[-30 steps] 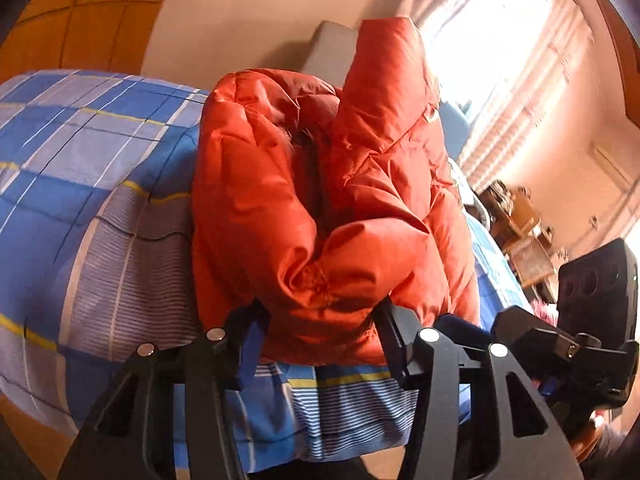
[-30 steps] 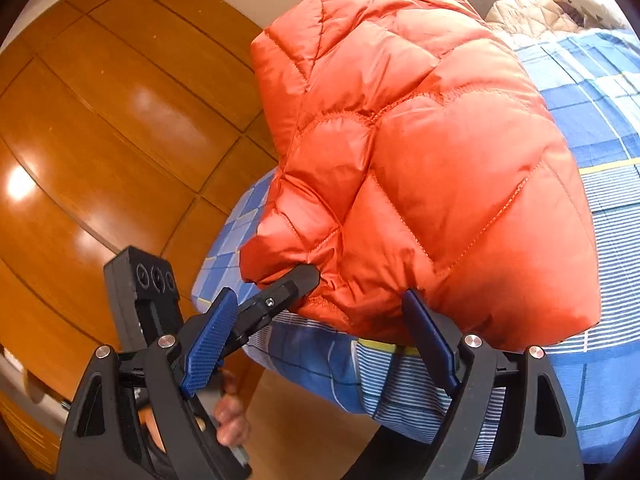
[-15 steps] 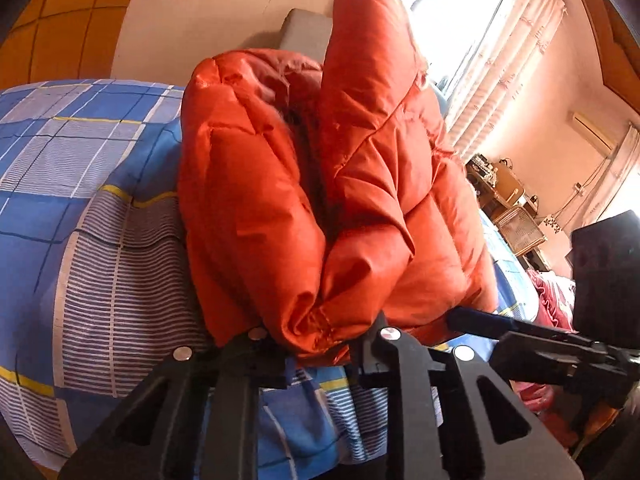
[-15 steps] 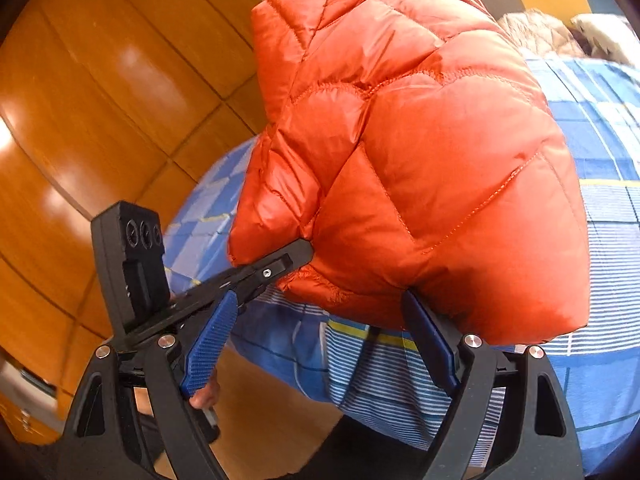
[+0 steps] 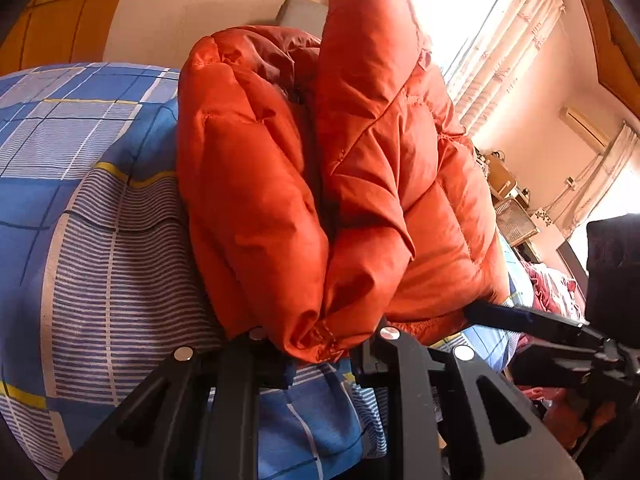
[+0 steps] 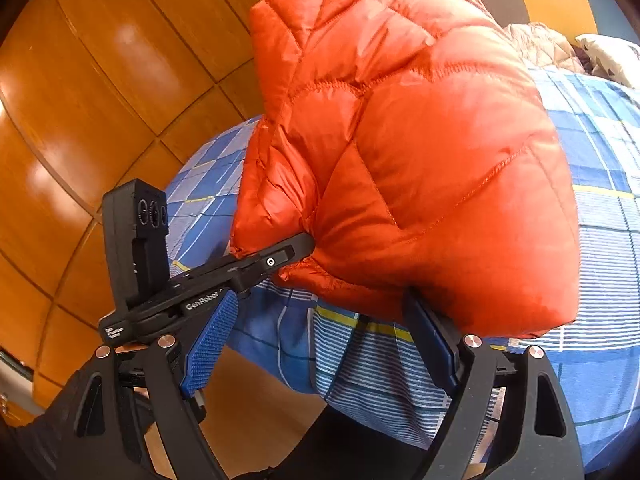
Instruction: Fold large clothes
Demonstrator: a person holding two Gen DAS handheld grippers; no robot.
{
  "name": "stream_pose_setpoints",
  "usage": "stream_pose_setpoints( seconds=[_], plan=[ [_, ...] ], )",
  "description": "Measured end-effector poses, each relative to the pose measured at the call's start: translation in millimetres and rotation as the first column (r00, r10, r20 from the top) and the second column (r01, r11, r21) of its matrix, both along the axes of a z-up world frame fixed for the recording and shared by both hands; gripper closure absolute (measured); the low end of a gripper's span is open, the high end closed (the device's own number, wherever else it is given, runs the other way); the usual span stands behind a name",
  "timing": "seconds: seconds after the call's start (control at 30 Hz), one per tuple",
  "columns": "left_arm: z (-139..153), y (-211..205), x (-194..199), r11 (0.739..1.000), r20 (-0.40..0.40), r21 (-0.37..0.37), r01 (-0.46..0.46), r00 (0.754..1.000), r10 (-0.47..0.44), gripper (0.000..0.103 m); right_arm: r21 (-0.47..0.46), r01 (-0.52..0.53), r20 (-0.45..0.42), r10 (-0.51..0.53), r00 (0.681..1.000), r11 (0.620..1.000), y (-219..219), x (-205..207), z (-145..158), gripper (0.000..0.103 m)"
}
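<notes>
An orange puffer jacket [image 5: 360, 184] lies bunched in a tall folded heap at the edge of a bed with a blue checked sheet [image 5: 80, 220]. My left gripper [image 5: 320, 344] is shut on the jacket's lower hem, and the fabric puckers between its fingers. In the right wrist view the same jacket [image 6: 420, 140] fills the upper middle, and the left gripper [image 6: 296, 246] bites its near corner. My right gripper [image 6: 320, 300] stands open. Its left blue pad [image 6: 208, 344] is bare, and its right pad [image 6: 432, 344] sits just under the jacket's bottom edge.
Glossy wooden wardrobe panels [image 6: 100, 100] stand close on the left. A bright window with curtains [image 5: 480, 20] and a grey headboard [image 5: 300, 12] lie beyond the bed. A pale quilt and pillow [image 6: 560, 48] rest at the far end. Wooden floor [image 6: 248, 400] shows below the bed edge.
The left jaws have closed onto the jacket's hem and sunk a little with it. The right gripper has slid sideways along the bed edge, still open.
</notes>
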State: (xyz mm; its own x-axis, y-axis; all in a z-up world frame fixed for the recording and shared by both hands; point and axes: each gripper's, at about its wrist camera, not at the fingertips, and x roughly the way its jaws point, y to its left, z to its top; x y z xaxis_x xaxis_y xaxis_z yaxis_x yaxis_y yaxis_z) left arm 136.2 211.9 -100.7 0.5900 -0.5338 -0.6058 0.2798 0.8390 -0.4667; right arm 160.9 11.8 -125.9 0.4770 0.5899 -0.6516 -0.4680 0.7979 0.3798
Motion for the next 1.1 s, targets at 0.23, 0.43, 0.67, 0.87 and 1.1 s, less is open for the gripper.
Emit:
stream_pose_setpoints(
  seconds=[0.23,0.43,0.67,0.87,1.1],
  plan=[
    [-1.4,3.4,9.2,0.997,-0.004,0.019,0.073,0.997,-0.073,0.084,-0.066,0.0,0.07,0.005,0.998,0.998,2.7,-10.4,21.2,0.021],
    [3.5,5.5,21.6,0.988,-0.01,0.058,0.145,0.989,-0.145,0.084,-0.039,0.101,0.07,-0.098,0.993,0.994,-11.5,-16.2,30.7,0.038],
    [0.8,6.5,23.5,0.989,0.003,0.037,0.146,0.989,-0.146,0.084,0.077,0.324,0.052,-0.329,0.943,0.943,-7.9,8.3,68.1,0.061],
    [-2.3,14.8,19.3,0.979,0.009,0.063,0.192,0.981,-0.192,0.084,0.135,0.421,0.043,-0.429,0.902,0.897,22.9,43.5,85.7,0.061],
    [1.0,17.6,22.4,0.973,0.013,0.086,0.217,0.976,-0.218,0.085,0.147,0.479,0.039,-0.489,0.871,0.865,40.1,94.5,96.4,0.061]
  ],
)
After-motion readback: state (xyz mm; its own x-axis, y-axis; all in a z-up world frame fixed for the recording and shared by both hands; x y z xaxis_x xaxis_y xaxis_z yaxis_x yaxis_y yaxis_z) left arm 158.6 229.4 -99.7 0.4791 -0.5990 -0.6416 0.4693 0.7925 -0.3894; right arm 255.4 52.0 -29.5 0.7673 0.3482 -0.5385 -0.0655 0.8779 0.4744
